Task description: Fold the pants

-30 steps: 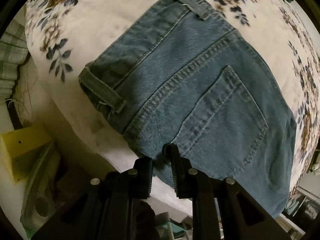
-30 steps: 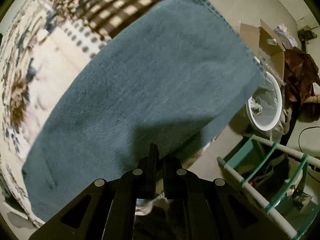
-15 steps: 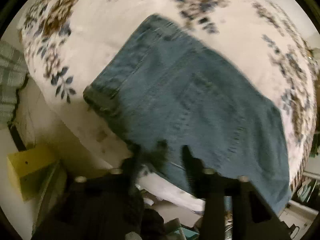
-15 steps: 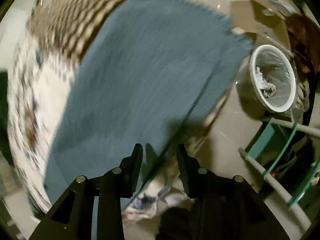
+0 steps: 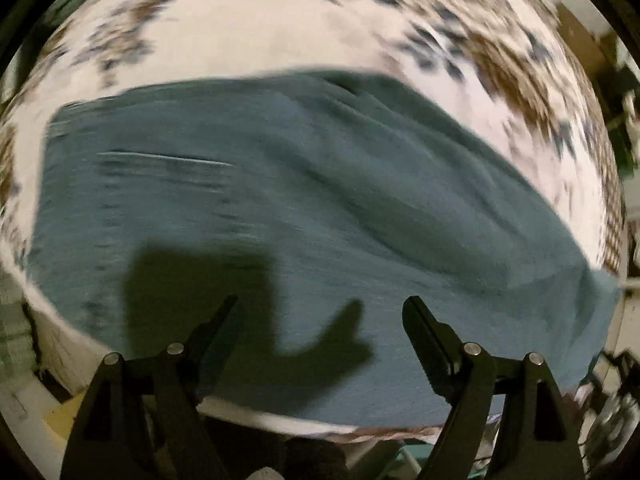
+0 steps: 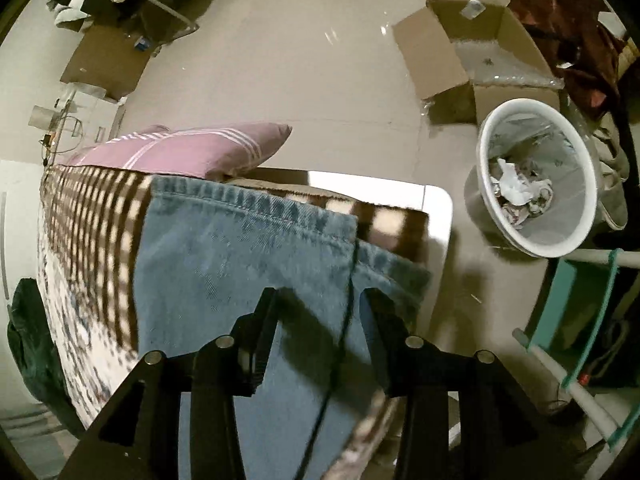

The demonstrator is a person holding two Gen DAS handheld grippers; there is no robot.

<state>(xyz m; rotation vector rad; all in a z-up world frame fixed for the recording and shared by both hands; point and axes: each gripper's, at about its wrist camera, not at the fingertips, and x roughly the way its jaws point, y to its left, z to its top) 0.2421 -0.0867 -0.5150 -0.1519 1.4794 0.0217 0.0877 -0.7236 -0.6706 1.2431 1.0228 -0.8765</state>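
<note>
The blue denim pants [image 5: 320, 208] lie flat across a floral blanket [image 5: 248, 28] on the bed; the left wrist view is motion-blurred. My left gripper [image 5: 320, 304] is open and empty, hovering over the near edge of the pants. In the right wrist view the hemmed leg ends of the pants [image 6: 248, 248] lie on the bed's checkered end. My right gripper [image 6: 318, 296] is open and empty just above those leg ends.
A purple striped pillow [image 6: 188, 152] lies at the bed's far end. On the floor stand a white waste bin [image 6: 540, 184], an open cardboard box [image 6: 468, 52] and a teal frame [image 6: 588, 320]. A flat cardboard sheet [image 6: 108, 60] lies far left.
Both grippers have let go of the pants and opened wide. The pants now lie on the bed. Both grippers have lifted and swung to new views.
</note>
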